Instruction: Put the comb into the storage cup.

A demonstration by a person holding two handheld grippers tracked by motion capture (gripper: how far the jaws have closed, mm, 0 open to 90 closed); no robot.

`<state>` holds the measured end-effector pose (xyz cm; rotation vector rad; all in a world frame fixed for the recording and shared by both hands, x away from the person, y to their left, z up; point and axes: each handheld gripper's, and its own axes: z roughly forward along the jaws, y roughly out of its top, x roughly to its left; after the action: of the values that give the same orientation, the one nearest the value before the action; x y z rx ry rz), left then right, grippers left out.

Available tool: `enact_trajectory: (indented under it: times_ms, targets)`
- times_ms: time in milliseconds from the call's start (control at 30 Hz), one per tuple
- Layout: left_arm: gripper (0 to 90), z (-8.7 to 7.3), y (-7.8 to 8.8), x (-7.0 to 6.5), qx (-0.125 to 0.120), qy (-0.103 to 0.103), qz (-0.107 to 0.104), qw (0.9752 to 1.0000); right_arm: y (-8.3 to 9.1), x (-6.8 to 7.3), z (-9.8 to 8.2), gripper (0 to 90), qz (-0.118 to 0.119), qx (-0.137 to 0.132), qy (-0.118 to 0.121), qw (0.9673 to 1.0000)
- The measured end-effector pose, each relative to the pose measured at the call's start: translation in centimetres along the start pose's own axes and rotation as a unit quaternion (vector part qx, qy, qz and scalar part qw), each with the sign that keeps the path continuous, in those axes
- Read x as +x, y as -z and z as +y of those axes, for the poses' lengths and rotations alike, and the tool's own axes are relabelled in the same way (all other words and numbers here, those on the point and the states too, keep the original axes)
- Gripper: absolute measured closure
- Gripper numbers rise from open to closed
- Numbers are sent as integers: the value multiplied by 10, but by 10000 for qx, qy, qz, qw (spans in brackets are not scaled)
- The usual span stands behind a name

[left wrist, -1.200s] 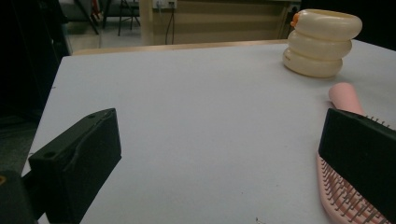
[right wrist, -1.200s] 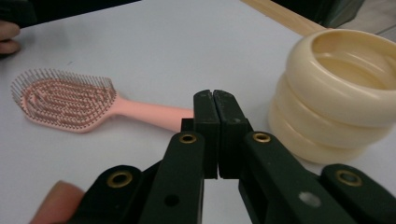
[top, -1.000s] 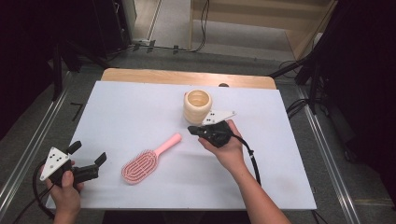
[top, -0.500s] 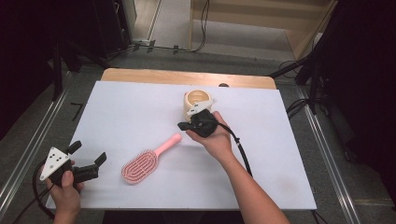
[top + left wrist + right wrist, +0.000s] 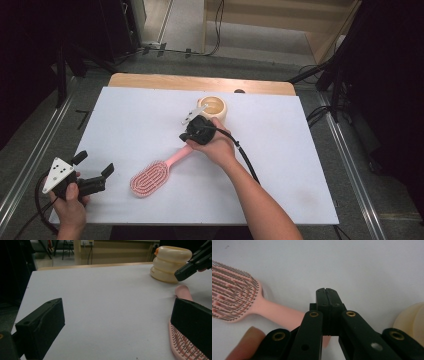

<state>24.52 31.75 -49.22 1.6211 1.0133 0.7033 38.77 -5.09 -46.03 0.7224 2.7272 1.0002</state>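
Partly out of sight: brush, cup and jaws

In the right gripper view, the closed right gripper (image 5: pixel 327 293) covers the end of the pink hairbrush (image 5: pixel 235 300) handle; the cream cup (image 5: pixel 410 320) is cut off at the right edge. In the left gripper view, a black jaw hides part of the brush's bristles.

Pink plastic paddle hairbrush (image 5: pixel 152 176), smooth and faintly glossy, handle just under the pressed-together right gripper (image 5: pixel 327 293) fingertips, matt black plastic with brass-looking rivets; cream ribbed plastic cup (image 5: pixel 216 108) beside them, glossy; left gripper (image 5: pixel 95 172) pads (image 5: pixel 42 325) matt black; white table sheet (image 5: pixel 300 165) smooth, matt.
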Motion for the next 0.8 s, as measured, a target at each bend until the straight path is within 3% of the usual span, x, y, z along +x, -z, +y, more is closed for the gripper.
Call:
enact_trajectory:
  times_ms: [333, 800]
  targets:
    - [0, 0, 0, 0, 12, -20, -1, 10000, -16, -5, -3, 881, -18, 260, -67, 9996]
    - [0, 0, -1, -1, 12, -46, 5, 10000, -20, -9, -6, 881, -25, 390, -170, 9991]
